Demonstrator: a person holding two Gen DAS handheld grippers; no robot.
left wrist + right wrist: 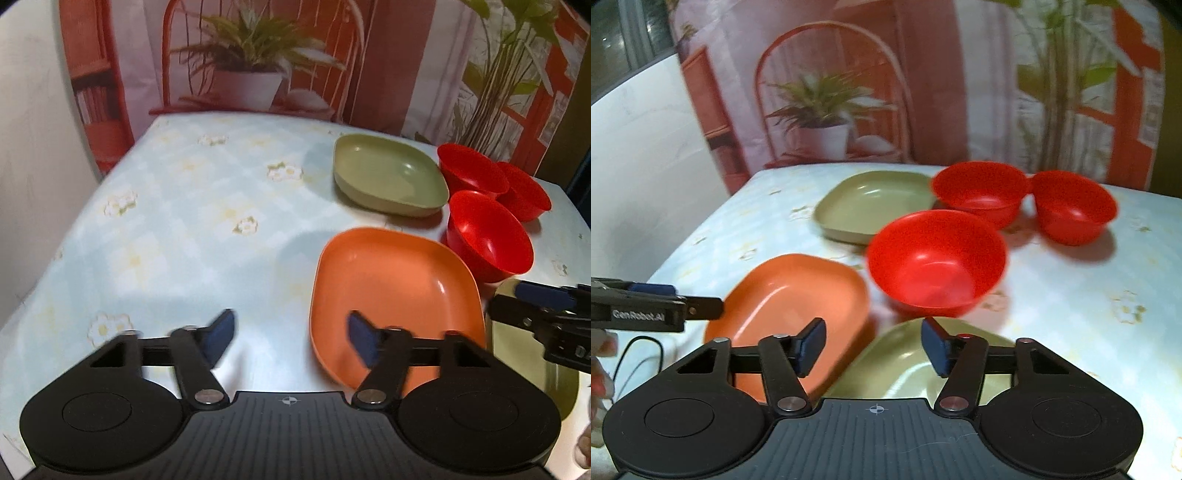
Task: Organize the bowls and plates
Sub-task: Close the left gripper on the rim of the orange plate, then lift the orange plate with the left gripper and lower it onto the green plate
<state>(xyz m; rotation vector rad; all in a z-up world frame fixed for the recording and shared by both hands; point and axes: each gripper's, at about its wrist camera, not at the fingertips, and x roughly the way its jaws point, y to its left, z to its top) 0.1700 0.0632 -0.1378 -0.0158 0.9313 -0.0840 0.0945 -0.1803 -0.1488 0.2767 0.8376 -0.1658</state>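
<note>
While both grippers hover with fingers wide and empty, nothing's stacked yet, so I'd guess the left gripper [291, 338] grabs the orange plate [391, 291] rim next.

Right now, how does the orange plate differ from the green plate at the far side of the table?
The orange plate is orange and near the grippers; the far green plate is olive and lies beyond it, beside two red bowls. The orange plate partly overlaps a nearer green plate; the far one lies alone. Both are empty, upright rounded squares.

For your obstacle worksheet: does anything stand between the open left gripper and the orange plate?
Nothing visible does. The left gripper is open, its right finger already over the near edge of the orange plate.
</note>
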